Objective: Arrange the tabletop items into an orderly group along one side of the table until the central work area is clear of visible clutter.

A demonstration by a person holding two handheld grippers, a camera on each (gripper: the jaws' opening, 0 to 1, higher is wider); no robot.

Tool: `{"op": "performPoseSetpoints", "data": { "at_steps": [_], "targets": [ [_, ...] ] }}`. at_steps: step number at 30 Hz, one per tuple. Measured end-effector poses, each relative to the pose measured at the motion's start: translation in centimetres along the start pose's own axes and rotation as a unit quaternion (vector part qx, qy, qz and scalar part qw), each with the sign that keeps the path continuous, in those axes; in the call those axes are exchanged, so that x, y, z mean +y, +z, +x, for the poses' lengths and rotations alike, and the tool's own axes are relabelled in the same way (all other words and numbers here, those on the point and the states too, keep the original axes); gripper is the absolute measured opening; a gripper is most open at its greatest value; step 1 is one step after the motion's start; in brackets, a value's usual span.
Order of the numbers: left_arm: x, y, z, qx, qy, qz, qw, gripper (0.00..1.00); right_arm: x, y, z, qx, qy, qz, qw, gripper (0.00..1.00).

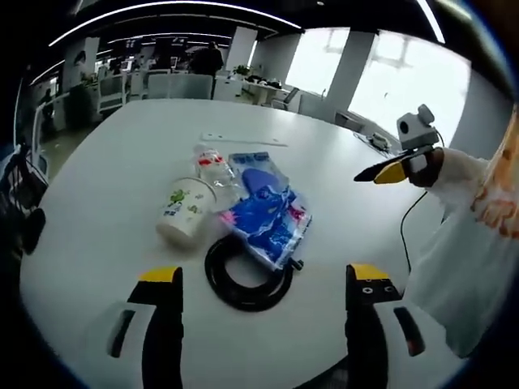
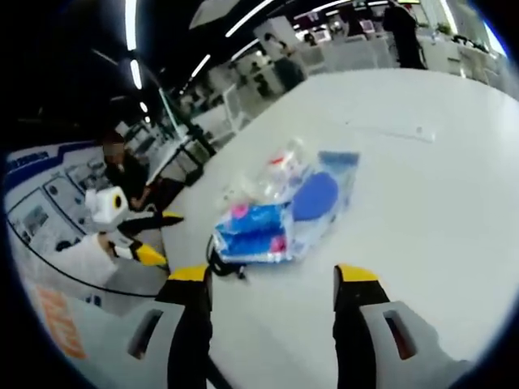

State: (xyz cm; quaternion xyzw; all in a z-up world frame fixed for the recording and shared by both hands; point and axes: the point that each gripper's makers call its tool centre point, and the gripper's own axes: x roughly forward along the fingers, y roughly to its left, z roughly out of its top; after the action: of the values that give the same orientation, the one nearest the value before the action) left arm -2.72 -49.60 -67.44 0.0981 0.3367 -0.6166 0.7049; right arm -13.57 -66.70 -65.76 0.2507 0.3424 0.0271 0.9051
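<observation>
A small heap lies mid-table: a paper cup [image 1: 185, 212] on its side, a crumpled clear bottle [image 1: 215, 164], a blue and white plastic packet [image 1: 268, 207] and a black coiled cable [image 1: 247, 279]. My left gripper [image 1: 264, 275] is open, its jaws standing just short of the cable with nothing between them. The right gripper [image 1: 381, 173] enters from the right, above the table, held by a person in a white sleeve. In the right gripper view my right gripper [image 2: 273, 275] is open before the packet [image 2: 284, 215] and bottle [image 2: 280, 170]. The left gripper [image 2: 162, 235] shows at the left, beside the cable [image 2: 223, 263].
The large white table [image 1: 105, 186] has a flat white strip [image 1: 243, 139] lying beyond the heap, also visible as the strip [image 2: 405, 130]. A thin black cord [image 1: 409, 219] trails over the right edge. Office desks, chairs and people stand far behind.
</observation>
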Motion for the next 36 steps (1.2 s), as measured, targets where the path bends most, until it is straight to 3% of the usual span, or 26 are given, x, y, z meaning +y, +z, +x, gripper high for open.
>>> {"op": "performPoseSetpoints", "data": {
  "at_steps": [3, 7, 11, 19, 28, 36],
  "targets": [
    [0.2, 0.1, 0.0, -0.001, 0.009, -0.01, 0.9999, 0.78, 0.0, 0.2, 0.1, 0.001, -0.001, -0.002, 1.0, 0.58],
    [0.5, 1.2, -0.2, -0.03, 0.027, -0.037, 0.9985, 0.7, 0.1, 0.4, 0.3, 0.001, 0.001, -0.006, 1.0, 0.56],
    [0.2, 1.3, 0.2, -0.036, 0.033, -0.048, 0.9976, 0.66, 0.3, 1.0, 0.5, -0.007, -0.003, -0.022, 0.9997, 0.53],
    [-0.8, 0.9, 1.7, -0.035, 0.043, -0.081, 0.9952, 0.53, 0.8, 1.6, 1.6, -0.008, -0.003, -0.07, 0.9975, 0.42],
    [-1.1, 0.8, 3.0, -0.031, 0.052, -0.105, 0.9927, 0.43, 0.8, 1.7, 3.3, -0.004, -0.006, -0.081, 0.9967, 0.35],
    [-0.7, -0.1, 4.1, -0.03, 0.094, -0.143, 0.9848, 0.38, 0.6, 1.3, 5.0, 0.002, -0.014, -0.079, 0.9968, 0.3]
  ]
}}
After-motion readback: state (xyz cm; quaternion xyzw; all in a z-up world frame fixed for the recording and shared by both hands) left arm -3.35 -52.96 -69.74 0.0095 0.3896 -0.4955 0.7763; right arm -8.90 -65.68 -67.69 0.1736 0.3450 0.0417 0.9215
